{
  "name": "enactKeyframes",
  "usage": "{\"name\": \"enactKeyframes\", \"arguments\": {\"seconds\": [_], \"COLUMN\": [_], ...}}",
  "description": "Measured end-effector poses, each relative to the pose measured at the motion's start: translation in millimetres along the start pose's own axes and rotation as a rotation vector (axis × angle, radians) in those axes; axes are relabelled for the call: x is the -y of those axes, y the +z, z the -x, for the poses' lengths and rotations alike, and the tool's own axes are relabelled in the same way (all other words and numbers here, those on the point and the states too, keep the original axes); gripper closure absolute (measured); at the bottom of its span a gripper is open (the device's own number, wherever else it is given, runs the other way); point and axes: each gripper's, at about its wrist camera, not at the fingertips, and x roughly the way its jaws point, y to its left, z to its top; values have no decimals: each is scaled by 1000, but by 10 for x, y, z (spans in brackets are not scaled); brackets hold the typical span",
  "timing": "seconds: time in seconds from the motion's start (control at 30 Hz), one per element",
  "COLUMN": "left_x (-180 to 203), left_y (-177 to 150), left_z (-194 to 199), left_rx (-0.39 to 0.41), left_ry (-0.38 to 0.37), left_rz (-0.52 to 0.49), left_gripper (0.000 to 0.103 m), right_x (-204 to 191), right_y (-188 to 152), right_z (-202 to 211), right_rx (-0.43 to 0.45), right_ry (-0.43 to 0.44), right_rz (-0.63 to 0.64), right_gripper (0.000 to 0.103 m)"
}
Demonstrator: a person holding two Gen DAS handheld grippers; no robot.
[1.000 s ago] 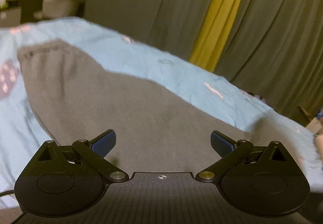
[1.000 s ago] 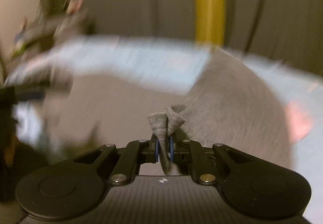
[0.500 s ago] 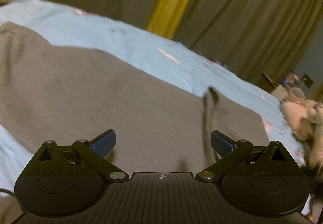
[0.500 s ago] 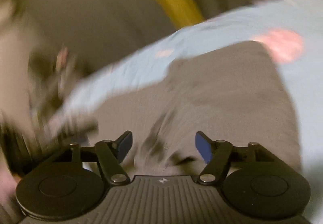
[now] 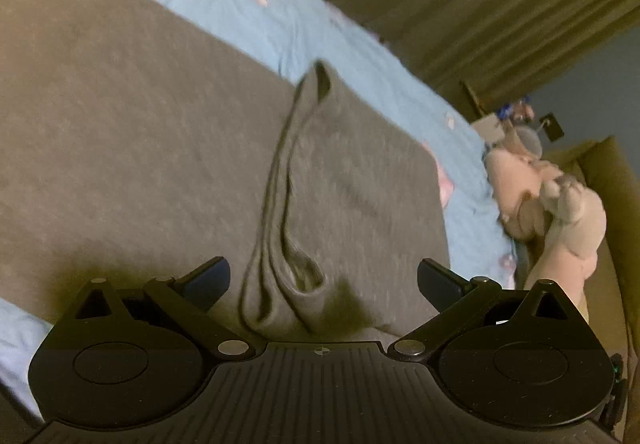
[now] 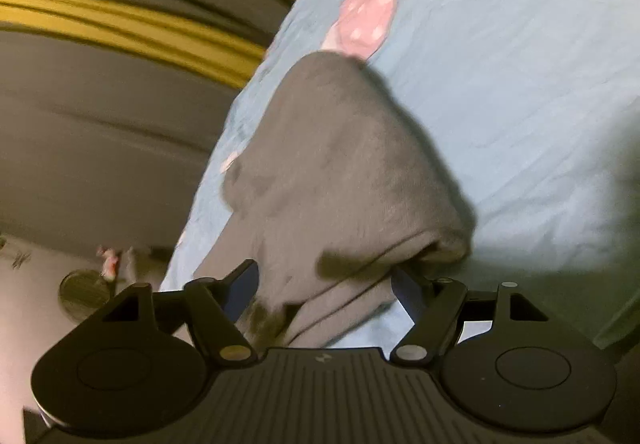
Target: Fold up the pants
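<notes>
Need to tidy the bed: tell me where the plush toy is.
In the left wrist view the beige plush toy lies at the right, off the far edge of the blue bedsheet, beyond the grey pants.

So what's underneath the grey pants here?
The grey pants lie on a light blue bedsheet with pink patches; it shows around their edges. What lies beneath their middle is covered.

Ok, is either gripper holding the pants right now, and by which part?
Nothing is held. The left gripper and the right gripper, whose jaws have just been opening, both stand open over the grey pants, pads clear of the fabric.
</notes>
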Motion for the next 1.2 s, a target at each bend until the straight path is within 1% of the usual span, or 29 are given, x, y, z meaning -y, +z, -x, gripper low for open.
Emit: {"name": "enactKeyframes", "arguments": {"seconds": [0.03, 0.07, 0.1, 0.13, 0.17, 0.23, 0.27, 0.3, 0.33, 0.4, 0.43, 0.47, 0.5, 0.57, 0.6, 0.67, 0.73, 0.77, 0.83, 0.9, 0.93, 0.97, 1.0, 1.07, 1.13, 1.2], "left_x": [9, 22, 32, 33, 28, -19, -54, -104, -125, -109, -70, -31, -35, -42, -63, -100, -98, -84, -87, -94, -89, -74, -60, -67, -112, -119], "left_y": [-14, -37, -54, -75, -85, -101, -106, -113, -116, -144, -156, -173, -185, -190, -195, -206, -200, -181, -117, -48, 0, 41, 94, 197, 293, 370], "left_z": [-53, -94, -150, -189, -174, -141, -121, -101, -87, -56, -42, -10, 51, 70, 58, 6, -14, -14, -16, -32, -34, -44, -64, -130, -220, -298], "left_rx": [-20, -36, -58, -66, -54, -42, -40, -40, -40, -31, -22, -11, -4, -7, -14, -34, -37, -41, -37, -26, -14, 2, 19, 29, 11, 10], "left_ry": [-1, 14, 50, 85, 97, 116, 122, 100, 86, 82, 79, 78, 76, 68, 73, 93, 98, 101, 112, 120, 128, 134, 138, 140, 123, 93], "left_rz": [-8, -24, -44, -63, -72, -70, -62, -43, -31, -44, -60, -84, -98, -90, -82, -76, -88, -95, -80, -57, -55, -58, -69, -79, -65, -51], "left_gripper": [7, 34, 44, 48, 58, 74, 81, 83, 83, 85, 85, 85, 85, 85, 85, 85, 83, 76, 72, 65, 63, 58, 48, 39, 39, 39], "right_x": [2, 49, 43, 54, 62, 110, 132, 155, 198, 268, 264, 258, 268, 321, 324, 289, 290, 285, 260, 228, 231, 237, 235, 235, 227, 235], "right_y": [5, 20, 16, 29, 38, 57, 65, 70, 84, 90, 90, 90, 94, 105, 102, 98, 95, 95, 96, 90, 93, 93, 93, 93, 88, 87], "right_z": [-21, 24, 22, -2, -12, 12, 36, 89, 132, 157, 158, 168, 169, 151, 148, 120, 105, 76, 51, 43, 47, 53, 53, 54, 51, 57], "right_rx": [11, 15, 20, 19, 17, 43, 72, 115, 141, 135, 138, 143, 140, 117, 115, 119, 128, 129, 131, 133, 134, 134, 133, 132, 132, 131], "right_ry": [-6, -15, -31, -41, -49, -46, -73, -122, -157, -138, -140, -134, -121, -78, -75, -91, -123, -159, -171, -185, -188, -186, -185, -182, -182, -177], "right_rz": [5, 9, 15, 25, 24, -14, -27, -31, -51, -105, -101, -97, -103, -137, -140, -119, -116, -109, -88, -60, -55, -56, -58, -62, -59, -64], "right_gripper": [32, 48, 56, 56, 56, 57, 70, 86, 87, 87, 86, 83, 72, 55, 55, 57, 77, 85, 85, 85, 85, 85, 85, 85, 85, 85]}}
